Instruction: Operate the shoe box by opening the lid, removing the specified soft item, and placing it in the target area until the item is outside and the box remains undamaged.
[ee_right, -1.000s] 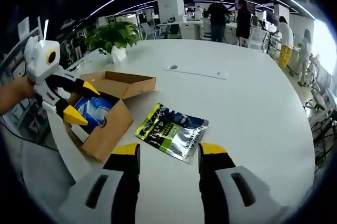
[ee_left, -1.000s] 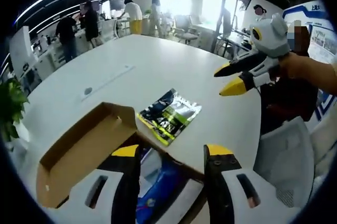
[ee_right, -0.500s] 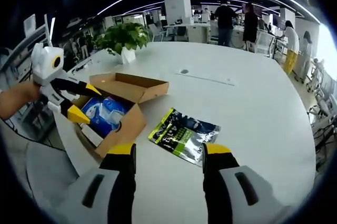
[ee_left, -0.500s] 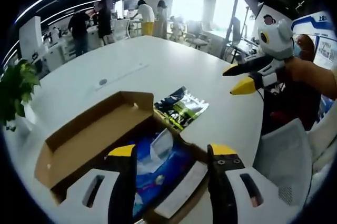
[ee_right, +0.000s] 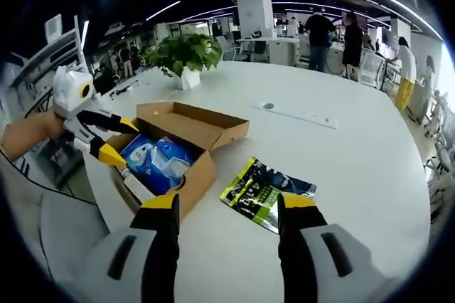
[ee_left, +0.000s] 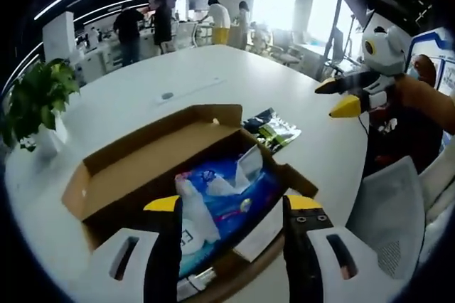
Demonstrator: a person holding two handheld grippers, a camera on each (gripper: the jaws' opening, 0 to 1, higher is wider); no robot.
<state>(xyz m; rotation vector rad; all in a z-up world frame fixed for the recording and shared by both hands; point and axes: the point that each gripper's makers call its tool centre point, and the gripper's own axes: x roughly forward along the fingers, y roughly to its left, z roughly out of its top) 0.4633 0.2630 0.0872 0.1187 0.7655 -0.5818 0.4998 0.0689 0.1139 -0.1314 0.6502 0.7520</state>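
**Shoe box open, blue soft pack inside, both grippers released**

The left gripper hangs over the near end of the shoe box with its yellow-tipped jaws spread apart and nothing between them. Just ahead of and between those jaws lies the blue soft pack, a blue and white plastic-wrapped item resting inside the box. The lid is folded back flat beyond the box, its brown inside facing up.

The right gripper is held above the white surface, jaws likewise apart and empty. Just past its tips lies a black and green foil pouch, flat on the surface beside the box and apart from it. In the right gripper view the left gripper shows at the box's left end, held by a hand.

A potted plant stands farther back on the surface, well apart from the box. People stand at desks in the background.
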